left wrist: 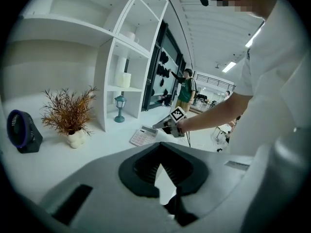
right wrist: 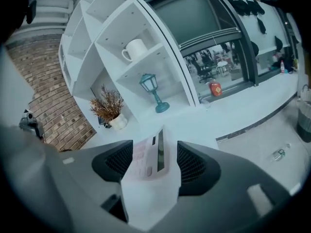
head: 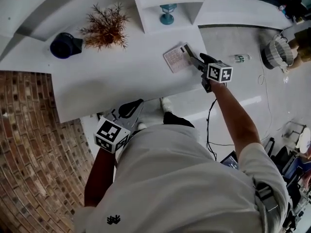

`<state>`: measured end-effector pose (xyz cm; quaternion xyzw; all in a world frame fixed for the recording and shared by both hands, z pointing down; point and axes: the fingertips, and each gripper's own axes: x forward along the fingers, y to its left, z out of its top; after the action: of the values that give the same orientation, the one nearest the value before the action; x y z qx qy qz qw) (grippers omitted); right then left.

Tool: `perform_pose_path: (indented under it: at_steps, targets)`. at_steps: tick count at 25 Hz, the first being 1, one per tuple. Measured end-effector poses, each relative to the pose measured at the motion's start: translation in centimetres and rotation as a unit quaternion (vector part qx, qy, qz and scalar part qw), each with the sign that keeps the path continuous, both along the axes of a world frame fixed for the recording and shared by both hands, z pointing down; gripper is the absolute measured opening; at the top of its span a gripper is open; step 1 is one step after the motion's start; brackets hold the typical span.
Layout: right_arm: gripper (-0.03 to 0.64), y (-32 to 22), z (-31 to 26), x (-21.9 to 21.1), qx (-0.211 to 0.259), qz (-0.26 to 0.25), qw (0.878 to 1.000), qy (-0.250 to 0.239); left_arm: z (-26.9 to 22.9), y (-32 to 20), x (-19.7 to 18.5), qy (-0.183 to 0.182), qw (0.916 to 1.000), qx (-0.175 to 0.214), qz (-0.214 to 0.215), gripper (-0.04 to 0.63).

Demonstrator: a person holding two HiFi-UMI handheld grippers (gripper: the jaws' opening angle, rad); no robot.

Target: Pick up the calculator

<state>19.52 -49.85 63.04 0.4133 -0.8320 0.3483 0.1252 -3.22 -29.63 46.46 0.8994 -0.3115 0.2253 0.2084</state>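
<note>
Calculator [head: 176,58] is lying flat near the right end of the white table [head: 121,81], its long axis crossing the right gripper's [head: 190,56] line and its display end pointing right. The right gripper's jaws are standing wide, straddling it. Dried plant [head: 105,27], fan [head: 65,45] and lantern [head: 167,13] are sitting well apart behind, and the left gripper [head: 130,110] is hanging at the near edge, jaws together.

– Table [head: 112,76]?
– Smooth, matt white. The brick [head: 29,144] beside it is rough.
– Calculator [head: 174,59]?
– Pale plastic with a dark, glossy display.
– And the right gripper [head: 188,50]?
– Matt grey plastic, with ribbed black pads [right wrist: 197,166].
</note>
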Motion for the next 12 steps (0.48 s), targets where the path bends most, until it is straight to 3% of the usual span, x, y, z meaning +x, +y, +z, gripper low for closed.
perform_pose_path:
  at_steps: [3,12]
  targets:
    - [0.298,-1.3,0.9,-0.9,-0.009,-0.016,1.0,-0.009,0.1,-0.6,0.3,-0.014,0.9999,0.001,-0.002,0.006]
    - [0.258,-3.1,2.8,-2.4,-0.049,-0.052,0.997,-0.023,0.0,-2.3,-0.1,0.003,0.9982,0.0,-0.06,0.006]
